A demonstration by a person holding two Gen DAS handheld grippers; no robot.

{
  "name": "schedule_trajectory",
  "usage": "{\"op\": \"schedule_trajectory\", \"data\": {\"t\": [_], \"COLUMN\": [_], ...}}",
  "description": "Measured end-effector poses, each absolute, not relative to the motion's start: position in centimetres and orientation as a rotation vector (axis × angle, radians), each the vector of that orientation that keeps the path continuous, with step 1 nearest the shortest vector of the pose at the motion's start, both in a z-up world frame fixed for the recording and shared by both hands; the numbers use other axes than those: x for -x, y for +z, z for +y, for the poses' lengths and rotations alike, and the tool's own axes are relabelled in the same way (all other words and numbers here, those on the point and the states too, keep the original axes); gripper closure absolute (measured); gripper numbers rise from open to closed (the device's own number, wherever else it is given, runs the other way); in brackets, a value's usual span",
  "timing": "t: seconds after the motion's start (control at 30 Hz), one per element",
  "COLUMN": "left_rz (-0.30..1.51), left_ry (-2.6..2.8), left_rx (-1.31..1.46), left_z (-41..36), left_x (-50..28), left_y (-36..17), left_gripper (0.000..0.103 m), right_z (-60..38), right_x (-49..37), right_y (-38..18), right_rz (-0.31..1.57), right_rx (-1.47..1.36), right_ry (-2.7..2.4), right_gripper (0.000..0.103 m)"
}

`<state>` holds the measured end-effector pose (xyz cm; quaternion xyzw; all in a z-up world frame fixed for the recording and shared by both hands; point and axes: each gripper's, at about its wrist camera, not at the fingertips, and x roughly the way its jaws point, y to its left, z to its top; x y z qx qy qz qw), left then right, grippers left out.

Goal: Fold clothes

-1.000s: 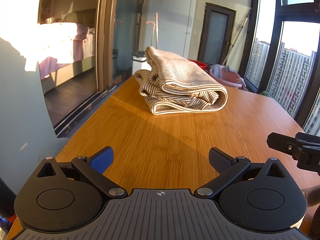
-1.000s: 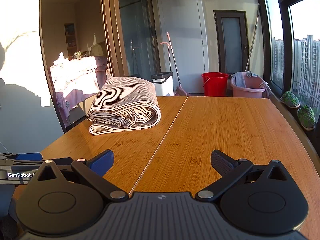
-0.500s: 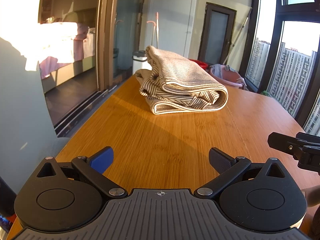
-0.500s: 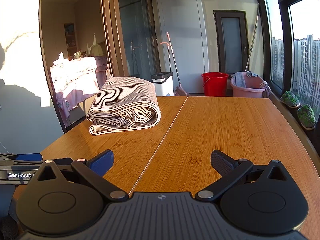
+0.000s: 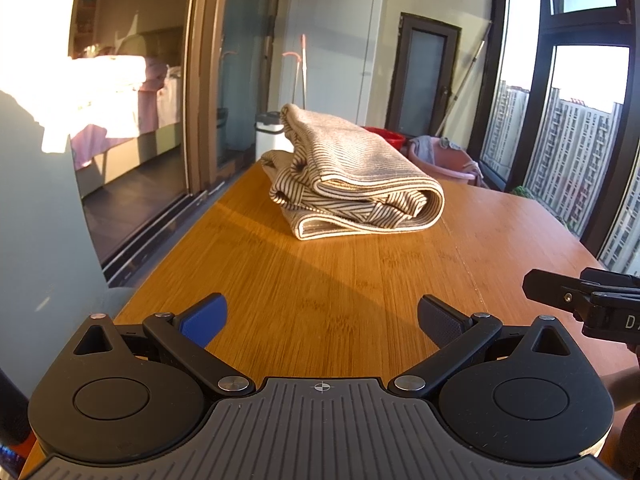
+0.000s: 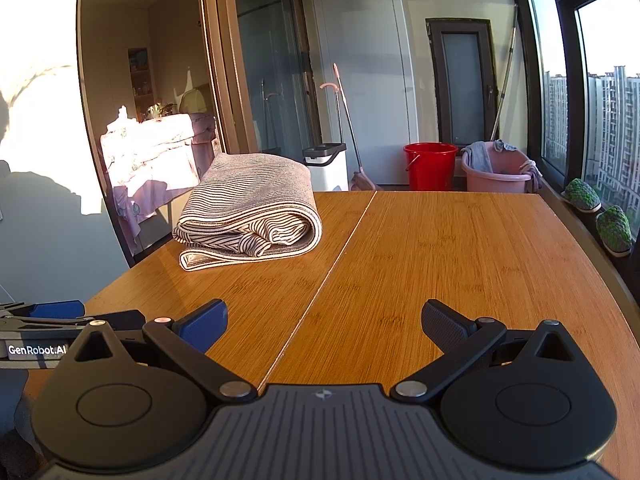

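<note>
The wooden table (image 5: pixel 320 280) (image 6: pixel 460 264) fills the lower half of both views; a straight seam runs along its length. Sliding glass doors stand to its left, and tall windows to its right.

The striped garment (image 5: pixel 356 184) (image 6: pixel 252 208) lies folded into a thick bundle on the far left part of the table, left of the seam, with its rolled edge toward the seam. Nothing touches it.

The left gripper (image 5: pixel 320 320) hovers over the near edge of the table with its jaws spread wide and nothing between them (one pad blue, one black). The right gripper (image 6: pixel 324 320) is held the same way beside it, jaws wide apart and empty, above the seam. Both are well apart from the garment.

On the floor beyond the table stand a pink basin (image 6: pixel 496 172), a red bucket (image 6: pixel 430 166) and a white bin (image 6: pixel 326 166).
</note>
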<state>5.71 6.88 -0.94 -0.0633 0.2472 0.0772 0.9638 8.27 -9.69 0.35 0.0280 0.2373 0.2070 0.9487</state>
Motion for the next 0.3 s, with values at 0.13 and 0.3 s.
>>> {"op": "schedule_trajectory", "data": {"t": [0.13, 0.3], "left_rz": [0.460, 0.367], "left_ry": [0.180, 0.150], "left_rx": [0.116, 0.185], "left_z": [7.1, 9.3], "left_x": [-5.3, -4.5], "left_y": [0.1, 2.5], "left_gripper": [0.000, 0.000], "right_z": [-9.8, -8.3], "right_x": [-8.4, -8.9], "right_y": [0.3, 0.1], "right_rz": [0.487, 0.527], "right_rx": [-0.078, -0.038], "right_ry": [0.446, 0.582], "right_gripper": [0.000, 0.000]}}
